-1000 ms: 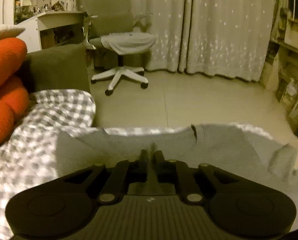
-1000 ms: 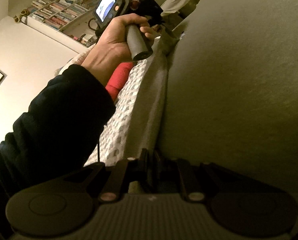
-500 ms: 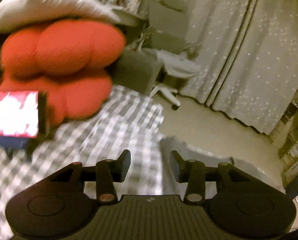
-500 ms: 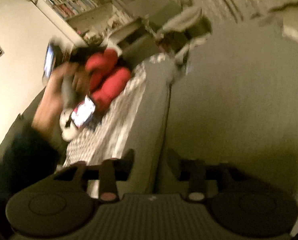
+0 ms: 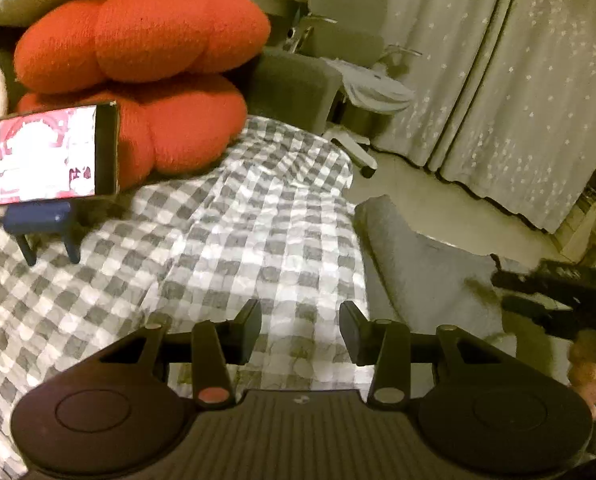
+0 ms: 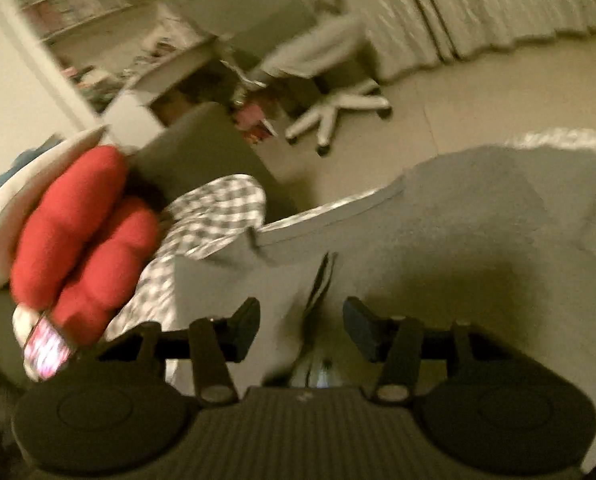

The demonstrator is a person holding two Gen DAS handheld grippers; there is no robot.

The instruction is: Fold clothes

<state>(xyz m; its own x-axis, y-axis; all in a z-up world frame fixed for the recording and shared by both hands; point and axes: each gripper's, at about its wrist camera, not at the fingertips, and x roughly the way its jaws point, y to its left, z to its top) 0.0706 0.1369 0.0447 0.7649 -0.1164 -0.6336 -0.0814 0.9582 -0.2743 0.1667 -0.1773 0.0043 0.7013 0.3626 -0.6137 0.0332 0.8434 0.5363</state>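
Observation:
A grey garment lies spread on a grey-and-white checked sheet, its edge just right of my left gripper. That gripper hangs open over the bare sheet with nothing between its fingers. In the blurred right wrist view the garment fills the right half, with a dark slit at its near edge. My right gripper is open above that slit, and no cloth is pinched. The right gripper also shows in the left wrist view, held by a hand over the garment's right side.
Two red cushions are stacked at the back left under a pale pillow. A lit phone leans on a blue stand before them. Beyond the sheet's edge are the floor, an office chair and starred curtains.
Both grippers were shut on the grey garment and have opened and let it go. The left one swung left over the checked sheet. The right one swept across to above the garment.

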